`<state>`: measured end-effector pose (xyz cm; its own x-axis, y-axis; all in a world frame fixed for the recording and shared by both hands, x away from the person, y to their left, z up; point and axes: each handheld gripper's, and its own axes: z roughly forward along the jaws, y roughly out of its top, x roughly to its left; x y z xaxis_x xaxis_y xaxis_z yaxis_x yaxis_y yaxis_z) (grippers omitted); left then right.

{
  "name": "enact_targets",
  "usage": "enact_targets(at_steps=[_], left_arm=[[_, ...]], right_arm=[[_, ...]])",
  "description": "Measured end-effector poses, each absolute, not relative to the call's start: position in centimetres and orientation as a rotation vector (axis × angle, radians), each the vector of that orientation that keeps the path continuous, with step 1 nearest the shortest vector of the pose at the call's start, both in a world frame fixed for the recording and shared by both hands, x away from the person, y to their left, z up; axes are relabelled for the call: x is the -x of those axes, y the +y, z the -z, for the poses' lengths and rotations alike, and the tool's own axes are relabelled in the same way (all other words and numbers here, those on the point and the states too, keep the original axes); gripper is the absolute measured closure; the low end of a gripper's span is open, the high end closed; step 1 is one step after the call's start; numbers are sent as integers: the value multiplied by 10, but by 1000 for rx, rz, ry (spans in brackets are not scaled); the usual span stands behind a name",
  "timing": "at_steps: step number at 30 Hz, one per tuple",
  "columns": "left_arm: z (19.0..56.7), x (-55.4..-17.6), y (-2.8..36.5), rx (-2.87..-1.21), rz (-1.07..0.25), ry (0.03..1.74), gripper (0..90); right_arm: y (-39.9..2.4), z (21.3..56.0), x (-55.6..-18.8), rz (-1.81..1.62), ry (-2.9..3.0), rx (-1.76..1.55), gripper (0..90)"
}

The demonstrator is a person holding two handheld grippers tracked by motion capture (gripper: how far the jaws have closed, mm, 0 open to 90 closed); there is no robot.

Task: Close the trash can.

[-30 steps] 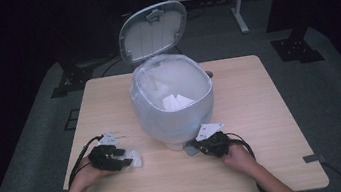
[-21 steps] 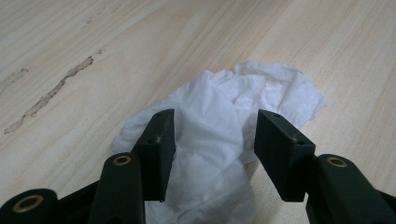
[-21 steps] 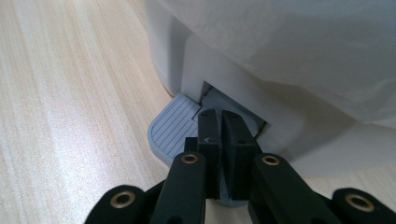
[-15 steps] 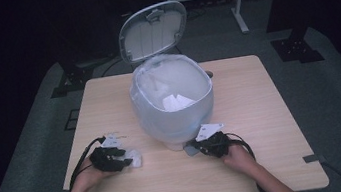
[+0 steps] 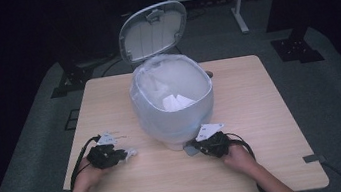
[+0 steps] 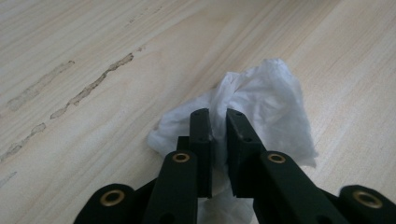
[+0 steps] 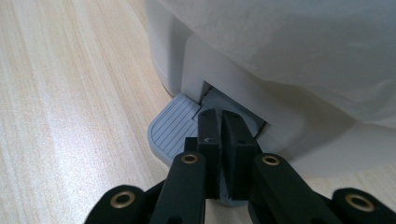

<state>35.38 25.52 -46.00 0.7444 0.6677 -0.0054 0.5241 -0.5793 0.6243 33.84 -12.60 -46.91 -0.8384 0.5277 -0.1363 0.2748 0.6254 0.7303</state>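
the left gripper (image 6: 218, 116) has just been closing its jaws and now pinches a crumpled white tissue (image 6: 261, 107) lying on the wooden table (image 5: 272, 112), at the lower left of the high view; the right gripper (image 7: 221, 119), jaws pressed together, rests on the grey pedal (image 7: 175, 126) at the foot of the white bin (image 5: 171, 101) in mid-frame; the bin's lid (image 5: 151, 30) stands open, with white paper inside.
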Motion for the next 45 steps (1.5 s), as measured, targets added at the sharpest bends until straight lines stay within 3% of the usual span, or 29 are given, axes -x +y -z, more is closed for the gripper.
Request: enact_targets(at_steps=[45], left_arm=[[403, -335, 271, -2251, -228, 830, 835]], right_arm=[[-127, 470, -339, -1050, 2509, -639, 860]])
